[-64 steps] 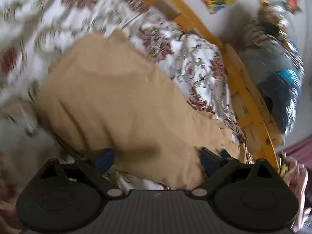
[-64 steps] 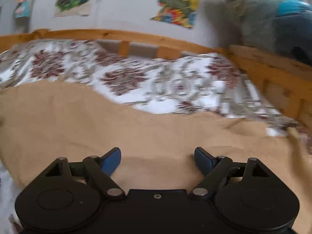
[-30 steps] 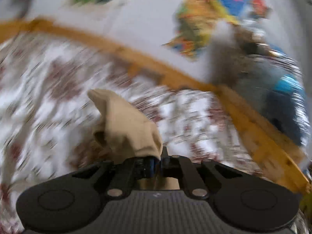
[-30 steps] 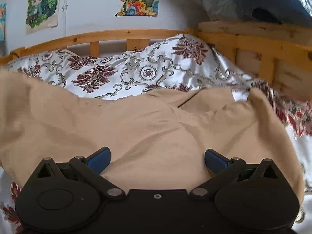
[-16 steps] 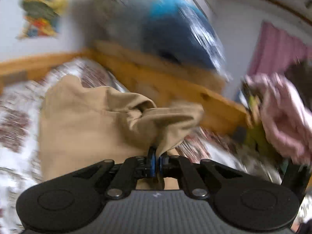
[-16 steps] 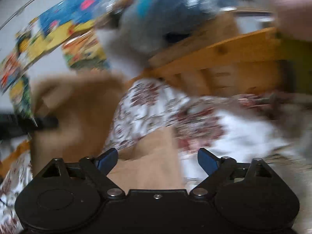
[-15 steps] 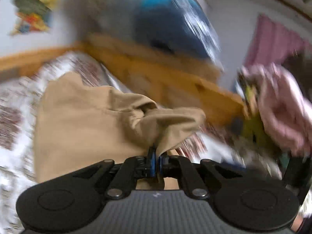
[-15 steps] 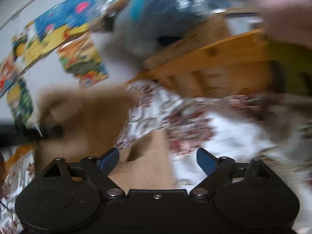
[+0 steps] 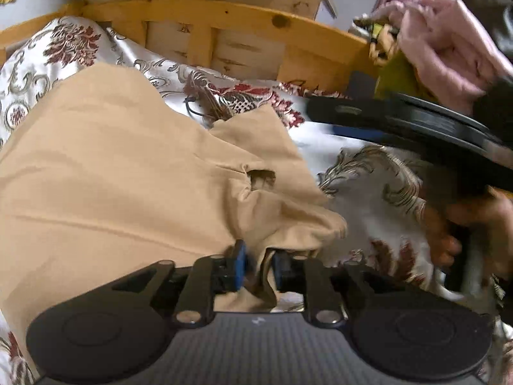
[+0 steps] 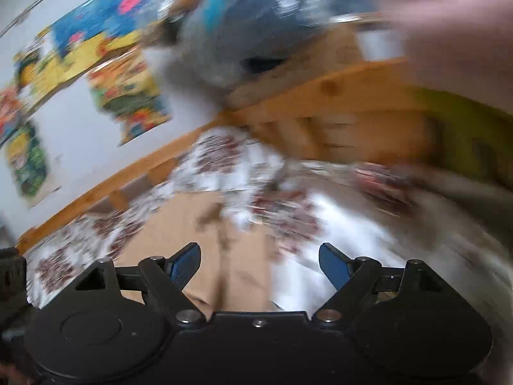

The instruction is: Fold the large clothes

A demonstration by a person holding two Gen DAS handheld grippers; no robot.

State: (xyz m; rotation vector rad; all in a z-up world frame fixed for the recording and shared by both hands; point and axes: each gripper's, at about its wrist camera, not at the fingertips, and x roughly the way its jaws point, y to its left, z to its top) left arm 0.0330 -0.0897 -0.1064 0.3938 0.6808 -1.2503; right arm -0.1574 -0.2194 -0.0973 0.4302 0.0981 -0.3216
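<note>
Here, floral bedspread point(image 9: 359, 173), wooden bedframe point(image 9: 243, 22).

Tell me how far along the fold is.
Early to midway. Done: the tan garment lies on the floral bedspread with one part doubled over. In hand: the left gripper pinches a bunched edge. Left: the right gripper is open and empty; edges look uneven and rumpled.

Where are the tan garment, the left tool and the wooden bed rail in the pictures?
tan garment point(image 9: 112, 176), left wrist view, on the flat middle of the cloth.
left tool point(image 9: 258, 264), left wrist view, midway between its fingertips, where cloth sits.
wooden bed rail point(image 9: 224, 16), left wrist view, on the top bar.
</note>
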